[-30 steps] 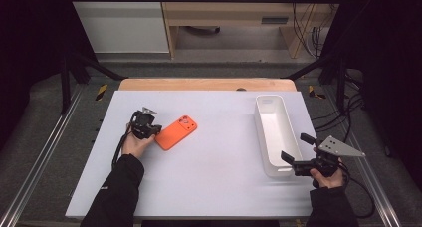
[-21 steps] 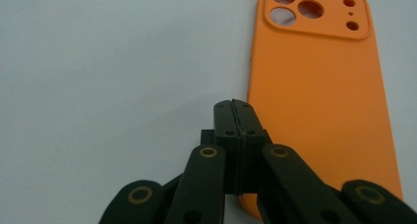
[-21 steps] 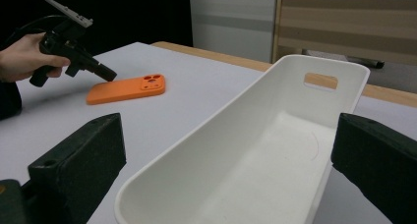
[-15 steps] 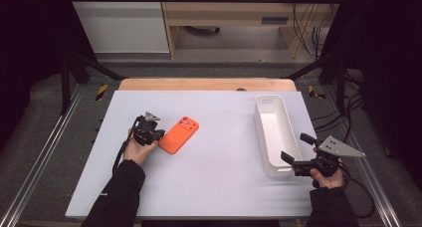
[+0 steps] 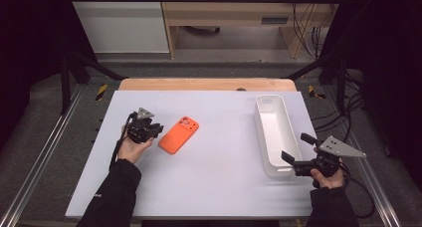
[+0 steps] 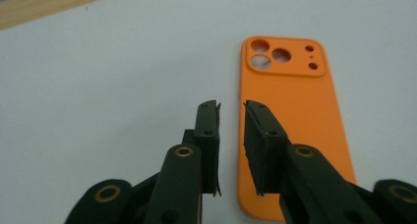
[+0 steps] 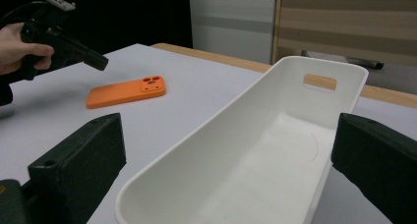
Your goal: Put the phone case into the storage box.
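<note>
Left gripper (image 5: 155,129) just left of the orange case (image 5: 179,134), black jaws a narrow gap apart.

Its jaws have just been opening, nothing between them; the smooth, round-cornered case lies flat on the matte white table (image 5: 214,177). Well right of the case, the right gripper (image 5: 294,151) gapes wide and empty at the near end of a long glossy white tray (image 5: 264,137).

White cabinet (image 5: 117,20), wooden shelf unit (image 5: 229,18), grey floor (image 5: 45,117), dark surroundings
</note>
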A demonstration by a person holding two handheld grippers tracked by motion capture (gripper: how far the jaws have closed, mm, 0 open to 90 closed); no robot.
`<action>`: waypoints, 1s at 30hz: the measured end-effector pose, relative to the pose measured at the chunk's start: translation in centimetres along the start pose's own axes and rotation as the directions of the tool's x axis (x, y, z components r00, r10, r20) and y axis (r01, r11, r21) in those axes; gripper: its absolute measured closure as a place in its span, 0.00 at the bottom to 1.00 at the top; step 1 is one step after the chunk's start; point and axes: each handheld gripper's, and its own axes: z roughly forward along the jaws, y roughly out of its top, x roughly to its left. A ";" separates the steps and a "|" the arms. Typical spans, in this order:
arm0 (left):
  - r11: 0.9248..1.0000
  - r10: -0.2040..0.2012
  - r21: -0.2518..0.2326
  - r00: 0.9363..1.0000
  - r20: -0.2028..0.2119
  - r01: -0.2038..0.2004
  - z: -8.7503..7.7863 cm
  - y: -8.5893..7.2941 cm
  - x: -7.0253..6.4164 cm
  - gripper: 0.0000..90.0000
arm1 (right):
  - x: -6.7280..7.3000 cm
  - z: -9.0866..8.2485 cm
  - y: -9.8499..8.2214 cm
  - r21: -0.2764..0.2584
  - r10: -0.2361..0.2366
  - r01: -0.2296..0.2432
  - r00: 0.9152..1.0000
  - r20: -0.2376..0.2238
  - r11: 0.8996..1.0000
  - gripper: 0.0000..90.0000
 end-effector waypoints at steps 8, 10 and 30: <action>0.997 0.005 -0.083 0.998 0.069 0.000 -2.4 2.0 -0.7 0.55 | 0.0 0.0 0.0 0.001 0.000 0.000 1.000 0.001 1.000 0.00; 0.994 0.012 -0.107 0.996 0.093 -0.002 -3.1 2.6 -1.1 0.45 | -0.1 0.0 0.0 -0.002 -0.002 0.002 1.000 0.000 1.000 0.00; 0.987 0.095 -0.143 0.988 0.121 -0.077 -4.5 6.1 -2.8 0.06 | -0.1 -0.1 0.0 -0.005 -0.001 0.001 1.000 -0.007 1.000 0.00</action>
